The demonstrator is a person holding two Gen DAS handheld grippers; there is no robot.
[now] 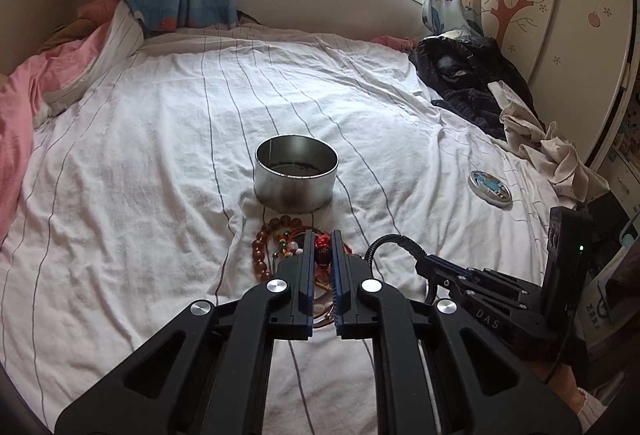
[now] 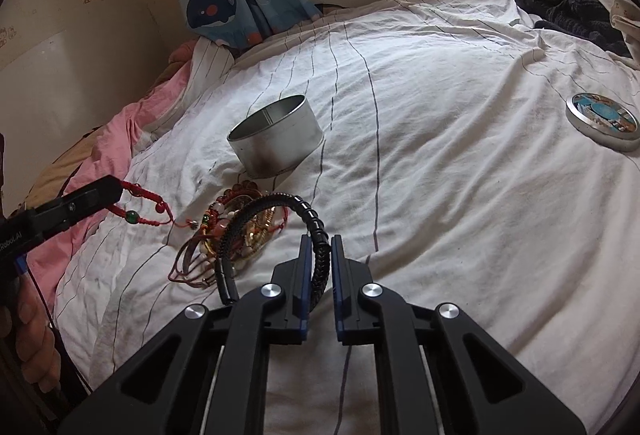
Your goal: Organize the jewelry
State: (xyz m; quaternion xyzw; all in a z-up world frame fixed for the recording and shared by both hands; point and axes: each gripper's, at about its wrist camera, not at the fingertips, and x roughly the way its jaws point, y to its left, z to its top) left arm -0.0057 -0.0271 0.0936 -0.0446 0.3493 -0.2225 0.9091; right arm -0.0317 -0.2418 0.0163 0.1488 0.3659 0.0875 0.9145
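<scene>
The left gripper was closed to a narrow gap on a red cord bracelet. In its own wrist view only a red knot and a dark bead showed between the pads, the rest hidden by the fingers. The right wrist view showed the cord running from that gripper's tip, with a green bead on it, its far end trailing down to the heap of jewelry.

The right gripper was clamped on a black braided bracelet. The band passed between the pads and arched up and to the left of the tips. Its lower end was cut off behind the left finger.

The jewelry pile lay on the bed sheet, just ahead and left of the right gripper. Amber beads and red and brown cords could be told apart. The finer pieces were tangled and too small to identify.

An open round metal tin stood directly beyond the left gripper's tips, just past the beads. Its contents were dark and could not be made out. The tin's lid lay well to the right, apart from the tin.

A hand holding the left gripper was partly cut off at the frame edge.
</scene>
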